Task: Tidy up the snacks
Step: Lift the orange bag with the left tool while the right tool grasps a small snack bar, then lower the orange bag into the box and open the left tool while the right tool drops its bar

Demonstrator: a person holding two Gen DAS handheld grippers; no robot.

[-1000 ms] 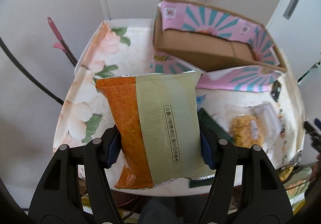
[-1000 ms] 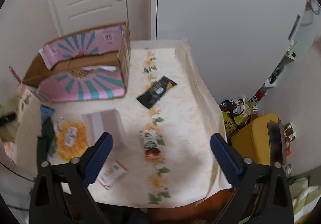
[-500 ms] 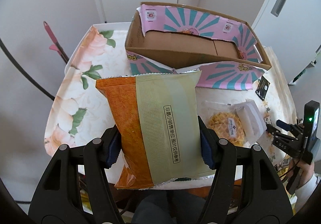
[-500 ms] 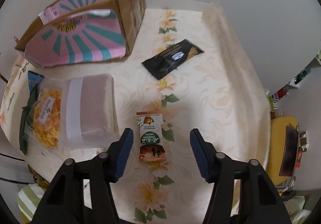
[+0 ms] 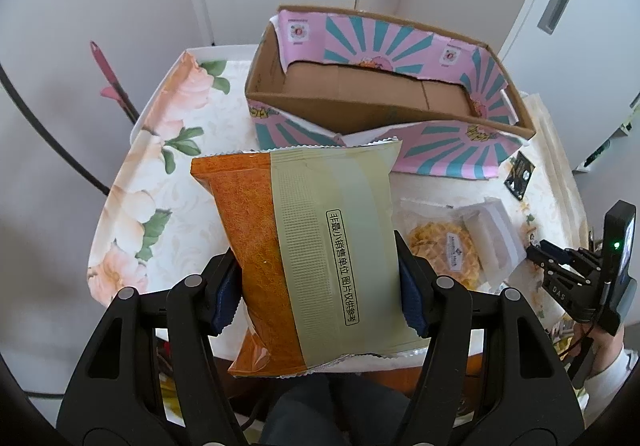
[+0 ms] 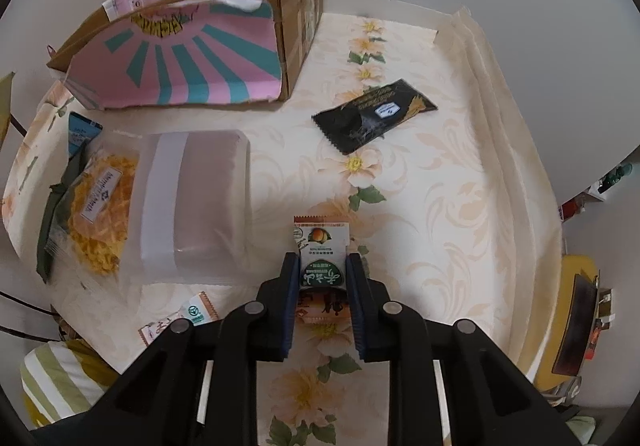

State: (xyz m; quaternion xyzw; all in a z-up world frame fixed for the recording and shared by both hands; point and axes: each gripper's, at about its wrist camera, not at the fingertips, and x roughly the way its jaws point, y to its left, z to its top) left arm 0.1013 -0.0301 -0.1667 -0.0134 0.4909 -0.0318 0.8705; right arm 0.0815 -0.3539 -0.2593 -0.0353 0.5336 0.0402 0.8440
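My left gripper (image 5: 318,286) is shut on a large orange and pale green snack bag (image 5: 316,246), held above the table's near edge. An open cardboard box (image 5: 384,102) with pink and teal flaps stands behind it. It also shows in the right wrist view (image 6: 192,50). My right gripper (image 6: 322,282) is down on the table with its jaws shut against both sides of a small white and green snack packet (image 6: 322,262) that lies flat. The right gripper shows in the left wrist view (image 5: 568,274) at the right.
A clear bag of yellow snack (image 6: 100,214) and a clear wrapped pink block (image 6: 196,206) lie left of the small packet. A black packet (image 6: 374,116) lies further back. Another small packet (image 6: 180,320) lies at the front edge. The table (image 6: 460,150) has a floral cloth.
My right gripper came down over the small packet and its jaws closed in on it. My left gripper moved with the bag so that the box now sits straight ahead.
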